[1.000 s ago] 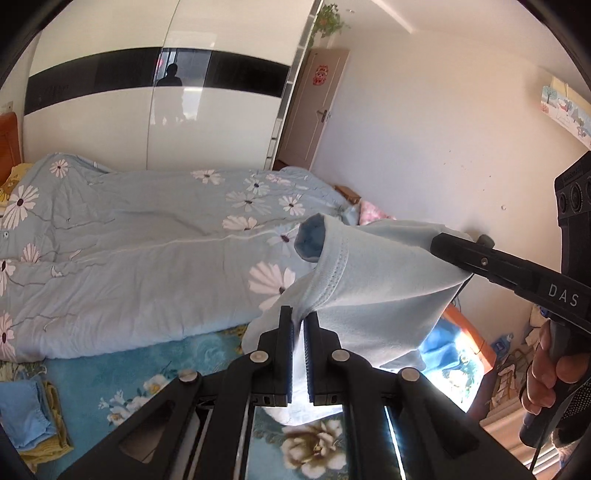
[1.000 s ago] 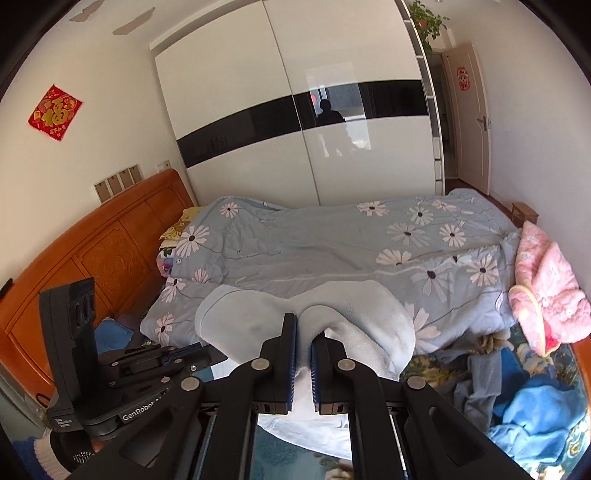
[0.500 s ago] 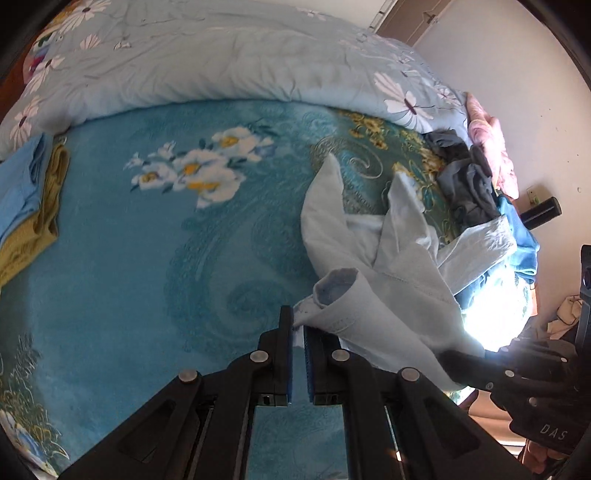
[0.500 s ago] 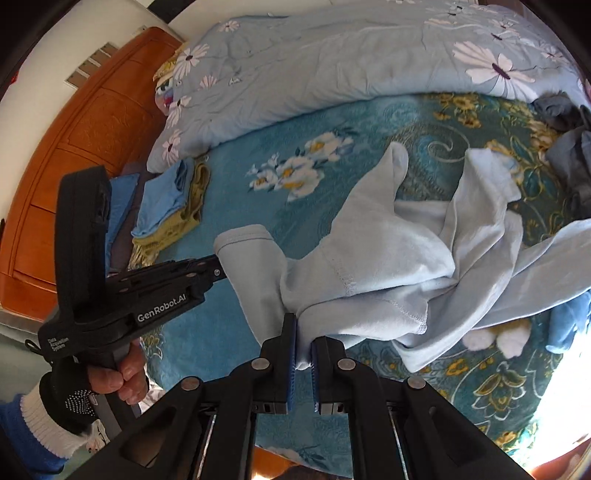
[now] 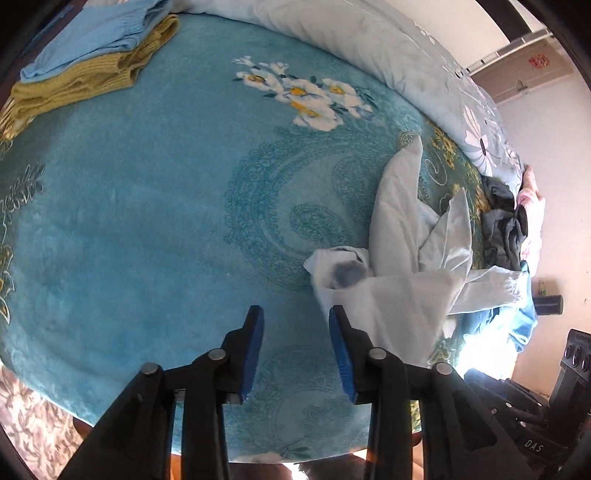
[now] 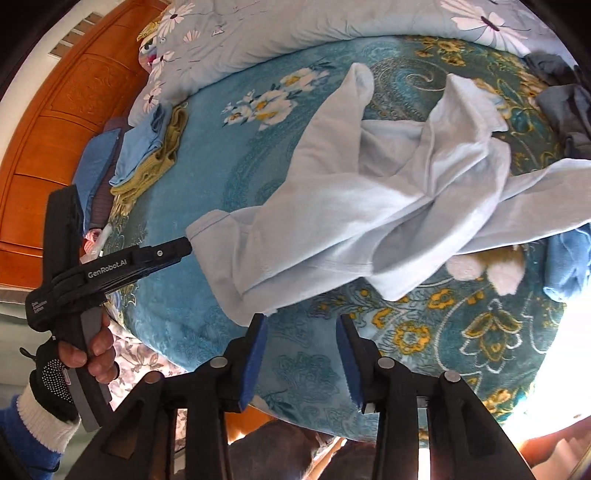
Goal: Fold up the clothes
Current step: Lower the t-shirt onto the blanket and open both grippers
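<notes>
Garment: pale blue long-sleeved top (image 6: 373,206), crumpled on the teal flowered blanket (image 5: 147,221) toward the near edge; one sleeve points up toward the quilt; another part trails off to the right over other clothes; a cuffed end (image 5: 343,273) lies nearest the left gripper
Left gripper (image 5: 295,325): pointing down at the blanket; jaws opening, blue pads apart; only blanket shows between them; the right-hand pad sits just beside the edge of the top, whether touching cannot be told; released, holding no cloth
Right gripper (image 6: 301,328): pointing down at the near edge of the blanket; jaws opening, pads apart; the lower corner of the top lies just above the left-hand pad; nothing clamped, released
Left gripper seen from the right wrist: black handle held by a hand (image 6: 92,354) in a dark dotted glove with white cuff; its tip is at the cuffed end of the top
Folded pile: blue piece (image 5: 96,40) on top of an olive knitted piece (image 5: 81,81), at the far left corner of the blanket, well apart from the top
Unsorted clothes: dark grey items (image 5: 502,225) and a blue item (image 6: 569,258) to the right of the top
Quilt: light blue with white daisies (image 6: 295,26), bunched along the far side of the blanket
Headboard: orange-brown carved wood (image 6: 62,107), beyond the folded pile
</notes>
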Demonstrator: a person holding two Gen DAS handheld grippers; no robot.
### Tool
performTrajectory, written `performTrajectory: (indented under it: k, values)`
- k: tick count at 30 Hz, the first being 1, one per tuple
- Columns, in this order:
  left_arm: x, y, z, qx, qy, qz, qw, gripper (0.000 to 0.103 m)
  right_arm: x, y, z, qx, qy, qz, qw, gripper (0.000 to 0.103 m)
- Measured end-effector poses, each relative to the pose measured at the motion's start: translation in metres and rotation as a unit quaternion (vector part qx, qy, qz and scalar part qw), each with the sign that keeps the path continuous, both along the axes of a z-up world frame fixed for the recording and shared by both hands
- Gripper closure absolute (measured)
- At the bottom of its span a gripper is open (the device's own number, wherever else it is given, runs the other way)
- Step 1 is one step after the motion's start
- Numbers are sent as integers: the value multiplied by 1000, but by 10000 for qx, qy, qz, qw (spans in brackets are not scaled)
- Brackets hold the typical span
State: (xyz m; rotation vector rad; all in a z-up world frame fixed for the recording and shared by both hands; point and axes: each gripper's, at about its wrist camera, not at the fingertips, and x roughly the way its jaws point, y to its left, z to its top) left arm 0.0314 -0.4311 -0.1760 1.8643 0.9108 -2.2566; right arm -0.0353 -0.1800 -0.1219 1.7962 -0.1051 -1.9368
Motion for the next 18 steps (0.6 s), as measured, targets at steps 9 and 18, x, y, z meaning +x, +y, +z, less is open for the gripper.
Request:
performTrajectory:
  k: [9, 18]
  values:
    - [11, 34, -38, 384, -526, 689, 9955, 50, -102, -10, -31, 62, 458, 105, 9989, 56]
    - [25, 38, -70, 645, -819, 1647, 9808, 39, -142, -61, -106, -81, -45, 518, 9986, 56]
